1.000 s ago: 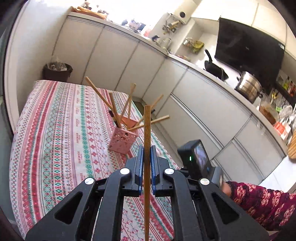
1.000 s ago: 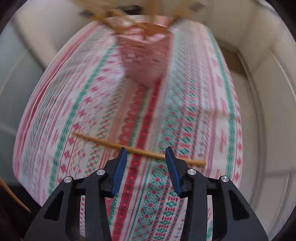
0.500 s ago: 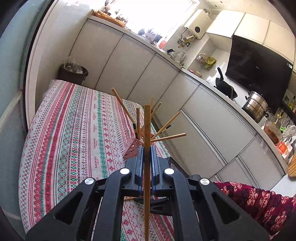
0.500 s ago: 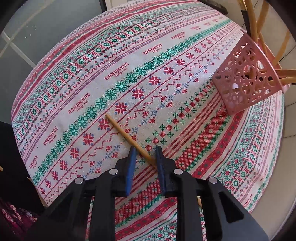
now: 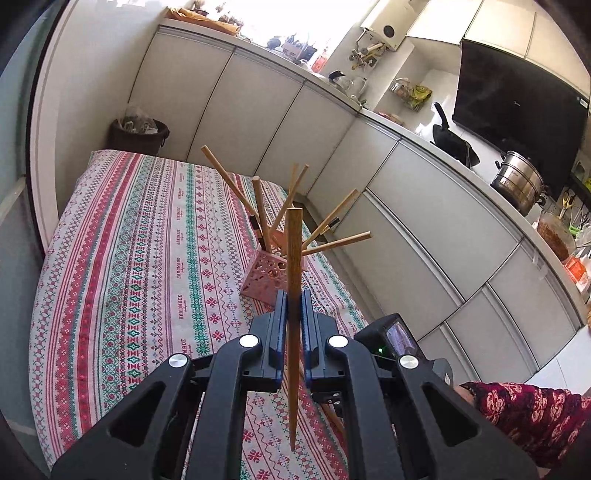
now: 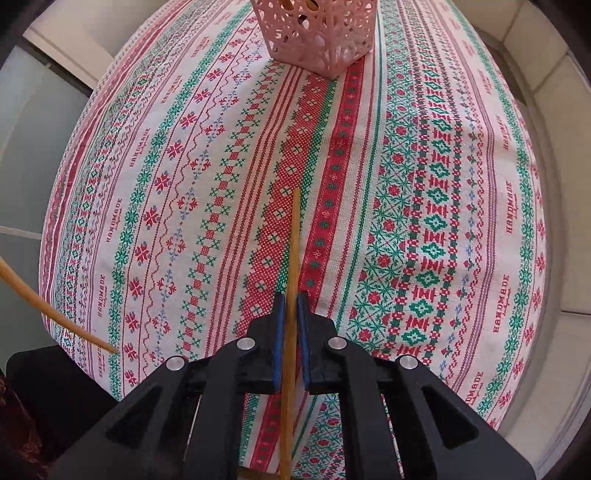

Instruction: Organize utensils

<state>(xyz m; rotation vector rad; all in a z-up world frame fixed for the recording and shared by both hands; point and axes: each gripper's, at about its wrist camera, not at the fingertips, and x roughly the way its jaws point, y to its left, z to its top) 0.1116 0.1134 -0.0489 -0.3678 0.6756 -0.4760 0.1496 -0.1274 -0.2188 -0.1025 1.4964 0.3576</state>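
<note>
Left gripper (image 5: 293,306) clamped on a dark brown wooden chopstick (image 5: 294,258), right gripper (image 6: 291,310) on a pale bamboo chopstick (image 6: 293,251), pink perforated plastic holder (image 6: 319,31) at far tablecloth end.

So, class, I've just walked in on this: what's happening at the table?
A person is tidying chopsticks into a pink basket on the patterned tablecloth. The left gripper is shut on a dark chopstick, held upright in front of the basket. The right gripper is shut on a lighter chopstick, its tip pointing toward the basket. Several chopsticks already stand in the basket.
</note>
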